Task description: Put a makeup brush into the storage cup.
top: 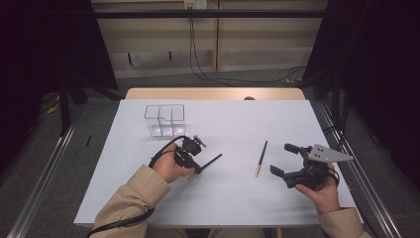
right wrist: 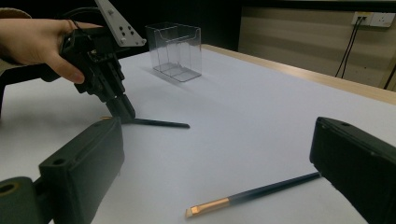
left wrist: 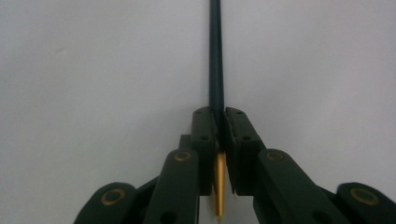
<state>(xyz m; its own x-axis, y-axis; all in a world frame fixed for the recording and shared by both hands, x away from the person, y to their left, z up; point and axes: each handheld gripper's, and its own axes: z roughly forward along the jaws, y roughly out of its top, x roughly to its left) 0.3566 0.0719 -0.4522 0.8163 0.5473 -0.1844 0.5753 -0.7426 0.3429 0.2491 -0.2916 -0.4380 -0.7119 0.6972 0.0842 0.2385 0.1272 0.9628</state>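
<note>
My left gripper (top: 197,167) is shut on a thin dark pen (top: 212,160) with a gold end, low over the white table. In the left gripper view the jaws (left wrist: 220,116) pinch the pen (left wrist: 216,56) near its gold tip, and the dark shaft runs straight ahead. The right gripper view shows that gripper (right wrist: 123,112) pointing down, with the pen (right wrist: 161,123) lying almost flat on the table. My right gripper (top: 280,158) is open, with nothing between its jaws (right wrist: 215,140). A second dark pen (top: 261,157) with a gold end (right wrist: 252,193) lies just left of it.
A clear plastic box (top: 165,119) with compartments stands at the back left of the table (top: 237,119); it also shows in the right gripper view (right wrist: 175,51). Cables run along the floor behind the table's wooden far edge (top: 215,93). Metal rails flank both sides.
</note>
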